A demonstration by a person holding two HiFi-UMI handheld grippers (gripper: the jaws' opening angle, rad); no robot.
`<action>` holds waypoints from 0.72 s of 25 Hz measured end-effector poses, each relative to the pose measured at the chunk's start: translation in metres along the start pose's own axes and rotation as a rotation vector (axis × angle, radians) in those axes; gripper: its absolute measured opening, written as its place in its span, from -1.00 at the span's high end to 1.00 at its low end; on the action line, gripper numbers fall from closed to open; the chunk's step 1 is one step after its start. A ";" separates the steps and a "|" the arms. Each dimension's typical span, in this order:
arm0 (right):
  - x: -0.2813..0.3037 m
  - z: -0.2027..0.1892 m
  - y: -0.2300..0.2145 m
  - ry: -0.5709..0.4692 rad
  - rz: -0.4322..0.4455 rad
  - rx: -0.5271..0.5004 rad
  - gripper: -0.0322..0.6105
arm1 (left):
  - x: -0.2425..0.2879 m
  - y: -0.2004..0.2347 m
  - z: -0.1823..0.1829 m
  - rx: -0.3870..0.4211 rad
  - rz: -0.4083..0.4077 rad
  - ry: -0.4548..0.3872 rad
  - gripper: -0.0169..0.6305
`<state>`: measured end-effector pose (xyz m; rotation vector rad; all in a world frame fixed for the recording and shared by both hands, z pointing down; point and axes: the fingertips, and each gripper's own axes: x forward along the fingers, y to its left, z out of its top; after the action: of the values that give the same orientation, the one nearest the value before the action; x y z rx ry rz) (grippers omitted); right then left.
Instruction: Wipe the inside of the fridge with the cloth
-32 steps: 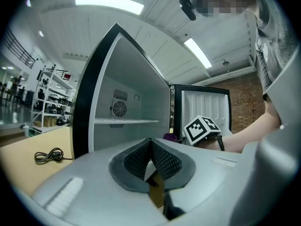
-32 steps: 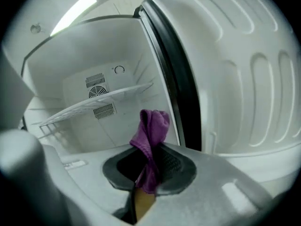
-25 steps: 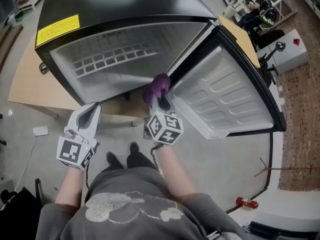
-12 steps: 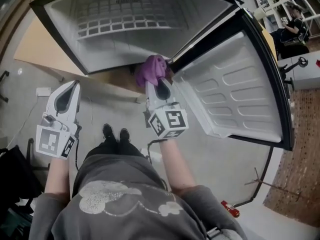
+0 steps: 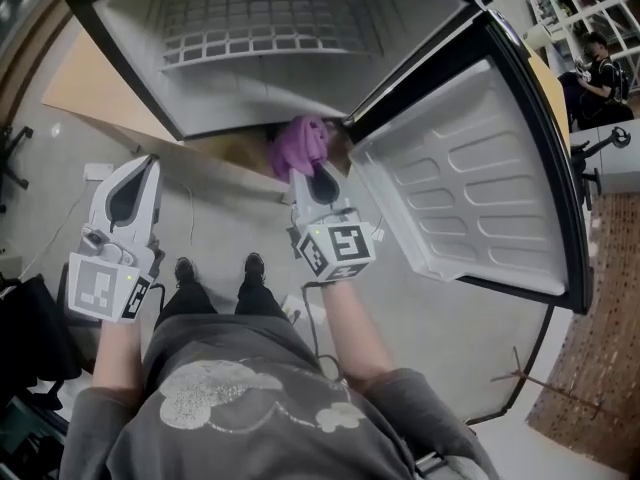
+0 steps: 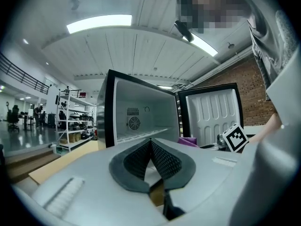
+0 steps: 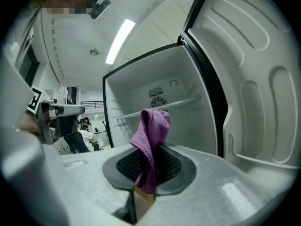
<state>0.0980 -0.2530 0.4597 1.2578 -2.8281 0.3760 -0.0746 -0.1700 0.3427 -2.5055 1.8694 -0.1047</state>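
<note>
**Operator A:** Checking the right gripper (image 7: 149, 169) first: what do we read at its jaws?

**Operator B:** We read them closed on the cloth (image 7: 152, 134). The purple fabric is pinched between the two dark ribbed pads. A short end hangs below the pinch toward the camera. The larger part stands up past the jaw tips as a folded bunch that leans toward 1 o'clock.

**Operator A:** Where do we place the cloth relative to the fridge (image 5: 128, 34)?

**Operator B:** In the head view it sits at 12 o'clock of the right gripper, at the lower front edge of the open cabinet and just beside the hinge corner. We cannot tell whether it touches the edge. The door (image 5: 478, 173) is swung wide open from 1 to 4 o'clock of the gripper. In the right gripper view, the wire shelf (image 7: 181, 102) and the fan grille (image 7: 157, 102) on the back wall lie beyond the cloth, well apart from it.

**Operator A:** And the left gripper (image 6: 151, 146)?

**Operator B:** We read its pads meeting at the tips, with nothing between them. In the head view it is at 9 o'clock of the right gripper, well apart from it. It is over the floor (image 5: 215, 223), outside the cabinet, and points toward 12 o'clock.
</note>
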 end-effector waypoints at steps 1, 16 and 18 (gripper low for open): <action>-0.002 -0.001 0.000 -0.001 -0.007 0.000 0.77 | 0.001 0.000 0.002 0.004 -0.006 -0.004 0.89; -0.042 -0.038 0.057 -0.061 -0.273 -0.015 0.77 | -0.058 0.031 -0.037 -0.007 -0.222 -0.019 0.89; -0.050 -0.043 0.073 -0.065 -0.318 -0.001 0.77 | -0.076 0.038 -0.039 -0.009 -0.258 -0.027 0.89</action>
<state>0.0749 -0.1600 0.4805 1.7119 -2.6098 0.3258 -0.1353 -0.1068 0.3758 -2.7267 1.5312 -0.0645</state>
